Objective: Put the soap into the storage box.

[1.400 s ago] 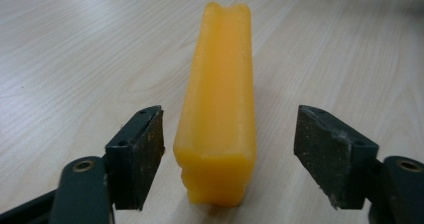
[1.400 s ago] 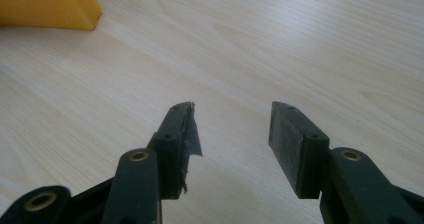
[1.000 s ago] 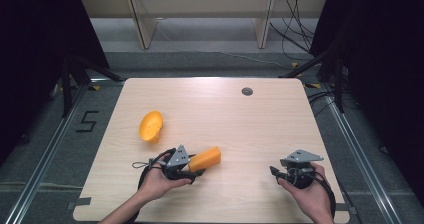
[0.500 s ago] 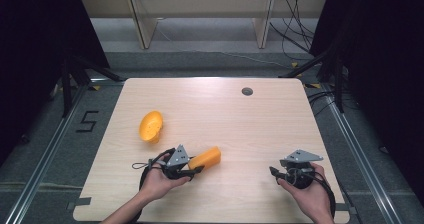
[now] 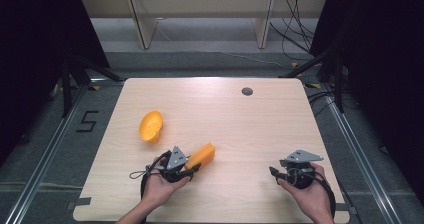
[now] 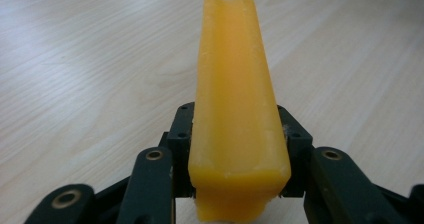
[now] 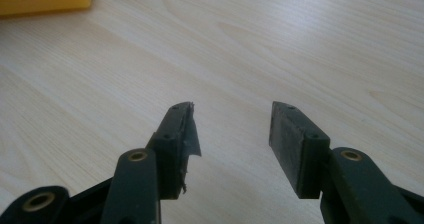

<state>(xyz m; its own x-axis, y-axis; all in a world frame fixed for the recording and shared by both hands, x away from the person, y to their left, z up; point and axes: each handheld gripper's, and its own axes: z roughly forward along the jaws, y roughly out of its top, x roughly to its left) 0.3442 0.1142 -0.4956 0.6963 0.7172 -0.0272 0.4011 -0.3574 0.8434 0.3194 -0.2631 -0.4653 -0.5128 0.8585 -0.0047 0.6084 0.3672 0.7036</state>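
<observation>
Now my left gripper (image 5: 192,165) has just closed, pinching the orange block (image 6: 235,109) by its near end, lower centre of the high view, ready to lift; right gripper (image 7: 231,134) spread, idle, lower right; orange bowl (image 5: 151,126) sits apart, upper left

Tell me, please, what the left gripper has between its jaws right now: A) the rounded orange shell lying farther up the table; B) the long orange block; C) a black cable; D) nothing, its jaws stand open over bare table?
B: in the left gripper view the left gripper has both pads pressed against the sides of the long orange block, while the rounded orange shell lies apart on the table.
</observation>
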